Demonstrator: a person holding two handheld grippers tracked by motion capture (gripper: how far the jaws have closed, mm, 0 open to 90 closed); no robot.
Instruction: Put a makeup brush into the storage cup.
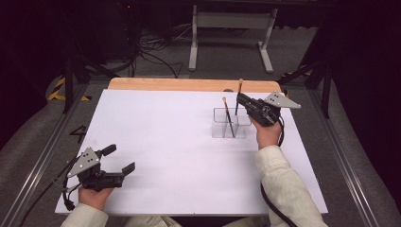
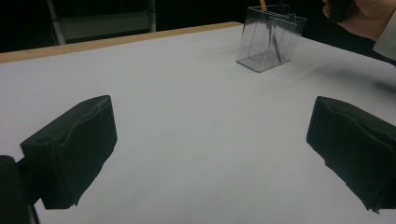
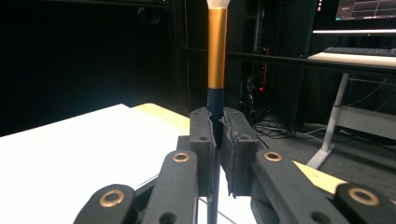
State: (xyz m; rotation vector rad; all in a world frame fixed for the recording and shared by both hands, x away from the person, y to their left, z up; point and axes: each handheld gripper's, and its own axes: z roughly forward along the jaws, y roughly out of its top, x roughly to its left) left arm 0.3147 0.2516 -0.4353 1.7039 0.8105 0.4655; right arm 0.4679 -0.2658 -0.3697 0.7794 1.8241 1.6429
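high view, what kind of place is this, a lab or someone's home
Most likely a lab or recording workspace: a white table framed by metal rails, loose cables on the floor behind, and a desk with a monitor beyond.

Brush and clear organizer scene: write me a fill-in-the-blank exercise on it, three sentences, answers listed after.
1. The right gripper is shut on a brush that stands ____.
2. The left gripper has its jaws ____, with nothing between them.
3. Another brush already stands in the ____ organizer on the white table.

Missing words: upright; open; clear
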